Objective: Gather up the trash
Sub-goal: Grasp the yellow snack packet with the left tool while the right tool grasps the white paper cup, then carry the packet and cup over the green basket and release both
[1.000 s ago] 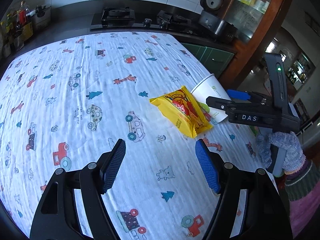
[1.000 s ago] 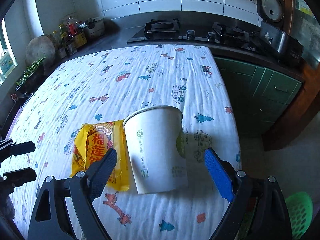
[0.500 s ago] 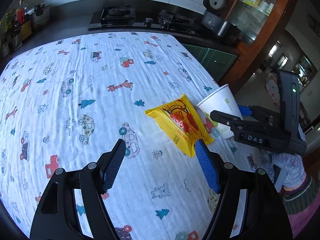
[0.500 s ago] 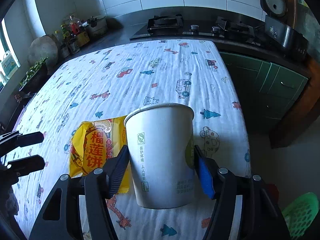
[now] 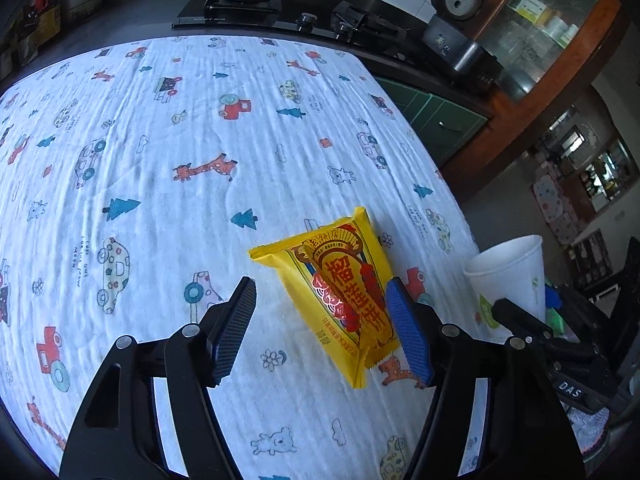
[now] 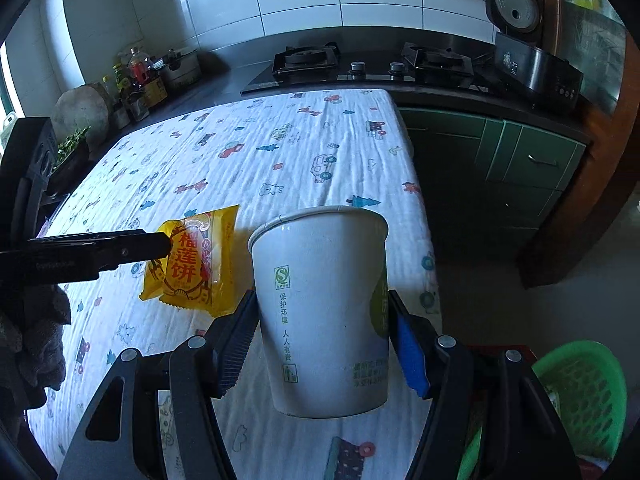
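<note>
A yellow snack packet (image 5: 340, 296) lies flat on the printed tablecloth (image 5: 160, 160). My left gripper (image 5: 321, 282) straddles it, and its jaws are closing. The right pad is at the packet's edge and the left pad stands well clear of it. In the right wrist view the packet (image 6: 196, 264) shows with a left finger (image 6: 120, 250) reaching over it. My right gripper (image 6: 322, 298) is shut on a white paper cup (image 6: 324, 312), with a pad pressed on each side. The upright cup (image 5: 512, 272) is at the table's right edge.
A green plastic basket (image 6: 580, 392) sits low beyond the table's right edge. Behind the table runs a dark counter with a gas hob (image 6: 360, 64) and a rice cooker (image 6: 532, 64). Bottles and jars (image 6: 140, 76) crowd the far left counter. Green cabinets (image 6: 520, 160) stand on the right.
The right jaws closed on the cup and carried it toward the table's right edge. The left gripper moved forward until the yellow packet lay between its jaws.
</note>
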A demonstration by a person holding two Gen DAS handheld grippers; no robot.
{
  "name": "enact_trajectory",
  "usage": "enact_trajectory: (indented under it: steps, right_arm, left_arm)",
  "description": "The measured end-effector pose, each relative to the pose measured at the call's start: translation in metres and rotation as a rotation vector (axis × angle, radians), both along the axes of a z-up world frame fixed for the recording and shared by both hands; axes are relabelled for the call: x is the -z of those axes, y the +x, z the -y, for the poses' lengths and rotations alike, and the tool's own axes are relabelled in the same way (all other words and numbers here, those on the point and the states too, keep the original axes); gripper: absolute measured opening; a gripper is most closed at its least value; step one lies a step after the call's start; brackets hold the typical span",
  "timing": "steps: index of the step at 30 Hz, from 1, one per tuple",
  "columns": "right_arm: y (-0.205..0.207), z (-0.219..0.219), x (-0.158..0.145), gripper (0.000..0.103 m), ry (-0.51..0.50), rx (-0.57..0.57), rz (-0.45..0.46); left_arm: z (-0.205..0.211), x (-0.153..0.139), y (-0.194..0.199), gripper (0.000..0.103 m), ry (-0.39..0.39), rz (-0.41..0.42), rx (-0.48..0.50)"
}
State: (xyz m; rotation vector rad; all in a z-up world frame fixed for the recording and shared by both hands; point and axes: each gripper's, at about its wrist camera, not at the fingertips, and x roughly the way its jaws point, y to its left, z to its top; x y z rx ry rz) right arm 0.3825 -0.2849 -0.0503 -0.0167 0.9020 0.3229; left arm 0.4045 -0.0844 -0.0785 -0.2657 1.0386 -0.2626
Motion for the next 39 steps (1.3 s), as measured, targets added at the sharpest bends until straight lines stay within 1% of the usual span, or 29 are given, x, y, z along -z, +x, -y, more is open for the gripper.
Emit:
enact_trajectory:
  steps: [2, 6, 9, 11, 12, 13, 14, 15, 16, 19, 21, 26, 27, 30, 35, 39]
  right_arm:
    - [-0.004, 0.005, 0.0, 0.062, -0.002, 0.009, 0.001]
    - [-0.012, 0.012, 0.002, 0.062, -0.006, 0.02, -0.003]
    - [-0.02, 0.016, 0.001, 0.062, -0.003, 0.026, 0.0]
    - [-0.026, 0.019, -0.001, 0.062, 0.0, 0.028, 0.005]
    - [-0.03, 0.02, -0.002, 0.062, 0.003, 0.029, 0.008]
    - [-0.034, 0.021, -0.003, 0.062, 0.005, 0.03, 0.01]
    - [-0.037, 0.022, -0.005, 0.062, 0.005, 0.032, 0.014]
    - [-0.042, 0.024, -0.006, 0.062, 0.009, 0.035, 0.018]
    - [-0.046, 0.025, -0.007, 0.062, 0.012, 0.039, 0.021]
    - [-0.06, 0.032, -0.012, 0.062, 0.028, 0.056, 0.025]
    - [-0.068, 0.037, -0.015, 0.062, 0.033, 0.069, 0.032]
    - [-0.092, 0.055, -0.02, 0.062, 0.049, 0.113, 0.04]
    - [-0.092, 0.055, -0.02, 0.062, 0.049, 0.113, 0.04]
    - [-0.11, 0.069, -0.023, 0.062, 0.048, 0.149, 0.045]
    - [-0.139, 0.104, -0.024, 0.062, 0.029, 0.231, 0.044]
    - [-0.156, 0.13, -0.023, 0.062, 0.012, 0.295, 0.036]
  left_arm:
    - [0.002, 0.004, 0.003, 0.065, -0.005, -0.014, -0.006]
    - [0.007, 0.012, 0.008, 0.058, -0.001, -0.034, -0.014]
    - [0.009, 0.019, 0.01, 0.045, -0.017, -0.057, -0.017]
    - [0.01, 0.021, 0.009, 0.042, -0.017, -0.06, -0.022]
    - [0.01, 0.021, 0.008, 0.036, -0.016, -0.058, -0.022]
    - [0.01, 0.021, 0.008, 0.025, -0.019, -0.058, -0.017]
    - [0.009, 0.02, 0.006, 0.021, -0.029, -0.06, -0.013]
    - [0.008, 0.02, 0.004, 0.014, -0.042, -0.063, -0.012]
    - [0.008, 0.019, 0.002, 0.011, -0.052, -0.061, -0.008]
    - [0.008, 0.014, -0.008, 0.005, -0.054, -0.044, 0.003]
    - [0.008, 0.008, -0.017, 0.005, -0.066, -0.032, 0.015]
    - [0.014, -0.015, -0.046, 0.004, -0.066, 0.022, 0.061]
    - [0.016, -0.019, -0.051, 0.004, -0.073, 0.029, 0.07]
    - [0.022, -0.031, -0.067, 0.004, -0.085, 0.056, 0.102]
    - [0.04, -0.044, -0.092, 0.004, -0.114, 0.085, 0.164]
    - [0.064, -0.054, -0.105, 0.004, -0.139, 0.098, 0.219]
